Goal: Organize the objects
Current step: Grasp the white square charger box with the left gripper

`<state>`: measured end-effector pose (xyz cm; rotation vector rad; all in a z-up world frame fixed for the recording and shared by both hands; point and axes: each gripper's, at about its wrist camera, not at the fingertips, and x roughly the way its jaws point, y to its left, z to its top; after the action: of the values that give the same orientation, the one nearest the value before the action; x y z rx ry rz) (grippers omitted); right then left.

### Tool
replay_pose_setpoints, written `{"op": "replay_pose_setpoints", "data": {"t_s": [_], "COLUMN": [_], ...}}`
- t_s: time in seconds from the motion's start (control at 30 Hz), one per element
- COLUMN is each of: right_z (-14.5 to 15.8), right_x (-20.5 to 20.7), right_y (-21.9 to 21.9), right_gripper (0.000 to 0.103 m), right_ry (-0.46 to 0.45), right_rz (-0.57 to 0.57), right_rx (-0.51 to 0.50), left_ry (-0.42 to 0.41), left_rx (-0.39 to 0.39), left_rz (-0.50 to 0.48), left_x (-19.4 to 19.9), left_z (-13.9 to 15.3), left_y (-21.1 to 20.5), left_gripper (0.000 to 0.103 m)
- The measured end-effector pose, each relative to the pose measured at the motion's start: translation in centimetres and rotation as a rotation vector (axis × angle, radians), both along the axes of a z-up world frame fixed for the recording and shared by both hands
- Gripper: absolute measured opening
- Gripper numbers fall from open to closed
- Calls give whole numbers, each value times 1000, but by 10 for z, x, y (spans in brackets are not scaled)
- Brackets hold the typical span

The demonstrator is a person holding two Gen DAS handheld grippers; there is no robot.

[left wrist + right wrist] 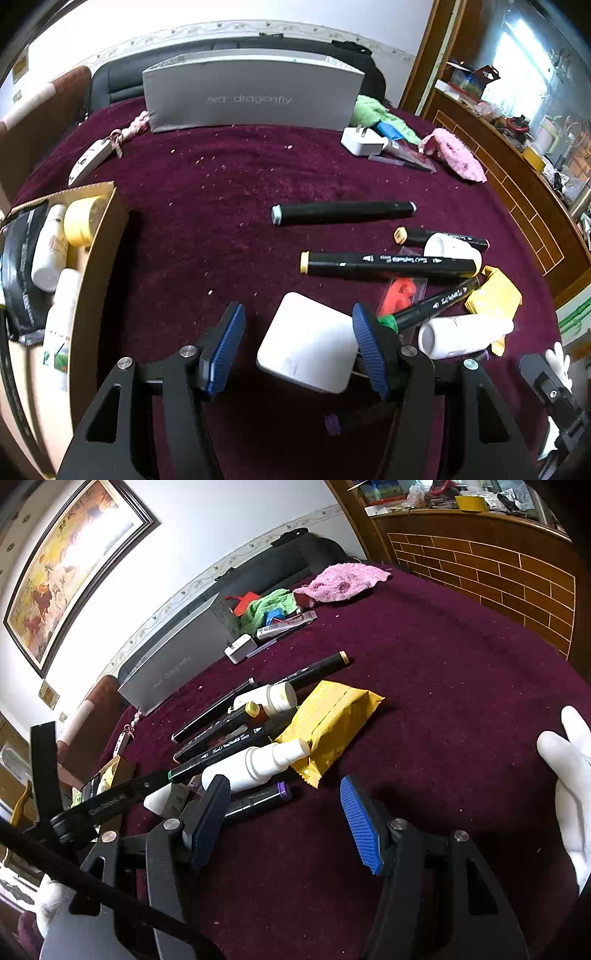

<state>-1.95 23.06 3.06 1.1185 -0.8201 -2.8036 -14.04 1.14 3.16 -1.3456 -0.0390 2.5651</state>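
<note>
Left: cardboard box [99, 258] of bottles. Centre: left gripper [299, 343] parted around white block [308, 343], right pad touching, no clamp. Right: markers [388, 264], spray bottle [465, 334], yellow packet [332, 723] crowding; right gripper [284, 819] parted, empty.

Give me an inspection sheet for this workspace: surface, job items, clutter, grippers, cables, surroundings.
Surface: maroon cloth, speckled with pale crumbs.
Job's things: cardboard box at left already holds bottles and a yellow jar; black markers, white spray bottle, yellow packet and white square block lie loose.
Clutter: grey box, white charger, green cloth, pink cloth.
Grippers: left gripper open, white block between its pads, right pad at its edge; right gripper open over bare cloth.
Cables: nothing seen.
Surroundings: framed painting, wooden counter with oddments.
</note>
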Motion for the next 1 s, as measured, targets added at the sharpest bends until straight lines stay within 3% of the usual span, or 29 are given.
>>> {"op": "replay_pose_setpoints", "data": {"t_s": [0.13, 0.2, 0.27, 0.33, 0.53, 0.67, 1.0], "right_z": [-3, -4, -4, -4, -5, -6, -11], "right_x": [-2, -3, -3, -3, -3, -5, -7], "right_y": [-1, -3, -4, -4, -4, -6, -5], "right_gripper": [62, 62, 62, 62, 62, 62, 62], "right_ry": [-12, -17, -19, -20, -27, -33, -64], "right_rz": [9, 17, 21, 21, 15, 24, 13], "right_rx": [-9, -7, -3, -3, 1, 12, 29], "left_ry": [27, 1, -30, 2, -12, -16, 9], "left_rx": [-47, -44, -90, -140, -141, -99, -31], "left_rz": [-29, -60, -95, -129, -125, -109, -130], "left_x": [1, 2, 2, 9, 23, 39, 118], "left_z": [1, -4, -13, -14, -10, 1, 24], "left_y": [7, 10, 16, 23, 15, 1, -27], "left_gripper": [57, 57, 57, 54, 54, 54, 54]}}
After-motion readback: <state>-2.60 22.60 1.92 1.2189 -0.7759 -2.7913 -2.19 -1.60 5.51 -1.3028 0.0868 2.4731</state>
